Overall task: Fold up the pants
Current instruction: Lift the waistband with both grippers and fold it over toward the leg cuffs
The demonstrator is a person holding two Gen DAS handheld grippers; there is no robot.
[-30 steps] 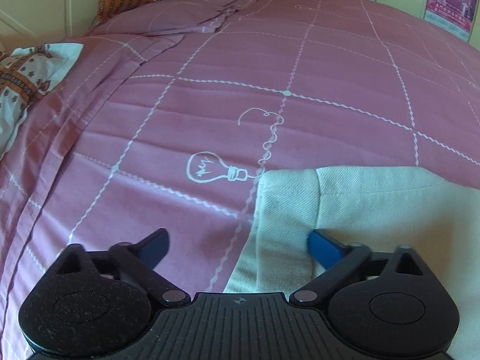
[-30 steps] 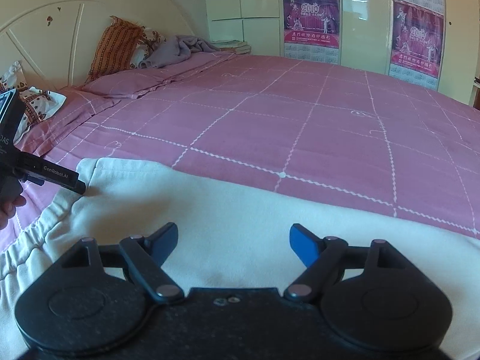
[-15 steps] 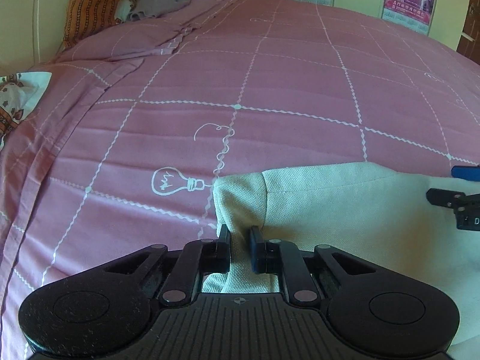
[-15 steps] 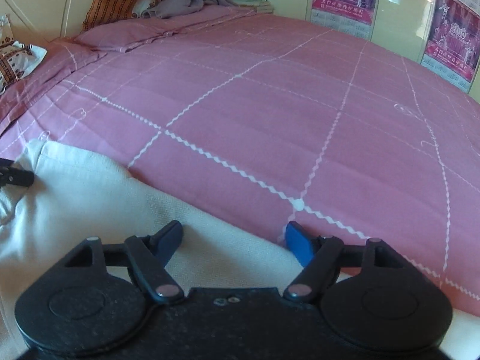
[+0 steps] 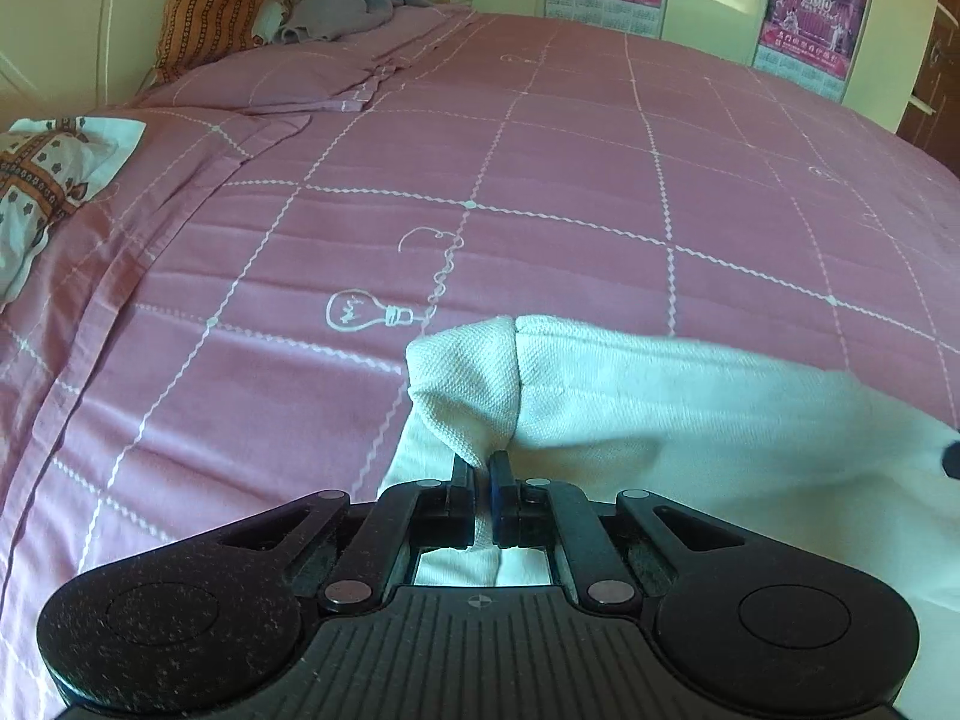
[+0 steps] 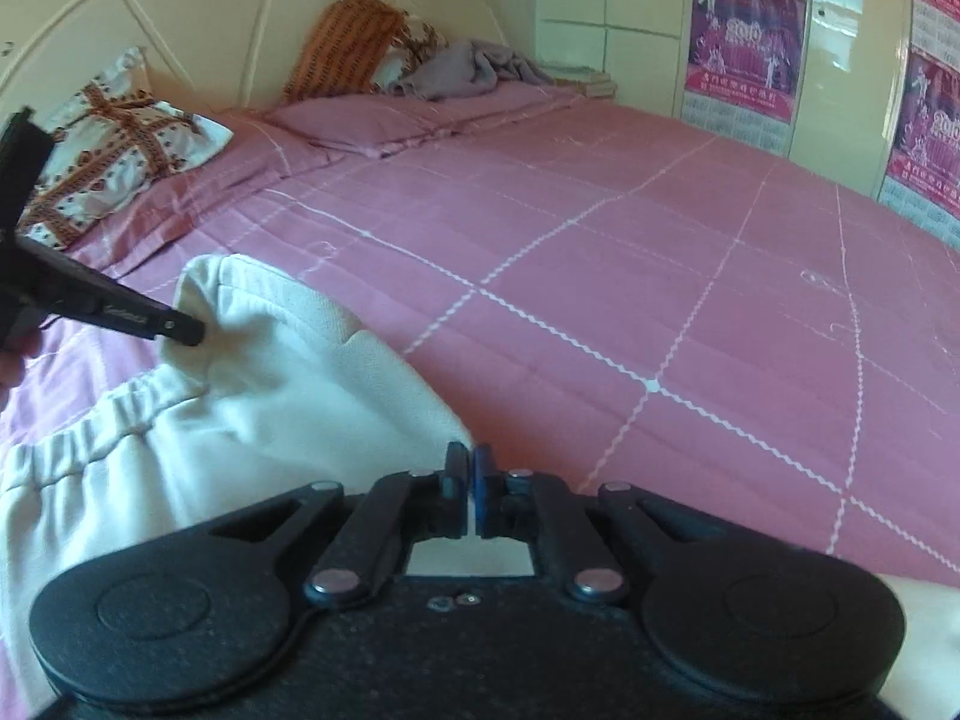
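Cream-white pants lie on a pink bed. My left gripper is shut on the waistband corner of the pants and lifts it off the bed, bunching the cloth. My right gripper is shut on the far edge of the pants further along and raises it too. The left gripper shows in the right wrist view, pinching the corner. The elastic waistband hangs at the left.
Patterned pillows and an orange cushion lie by the headboard. A grey garment is heaped at the far corner. Posters hang on the wardrobe doors behind the bed.
Both grippers have closed on the pants, the left first and the right after. The gripped edge has risen off the bed and the cloth now bunches.
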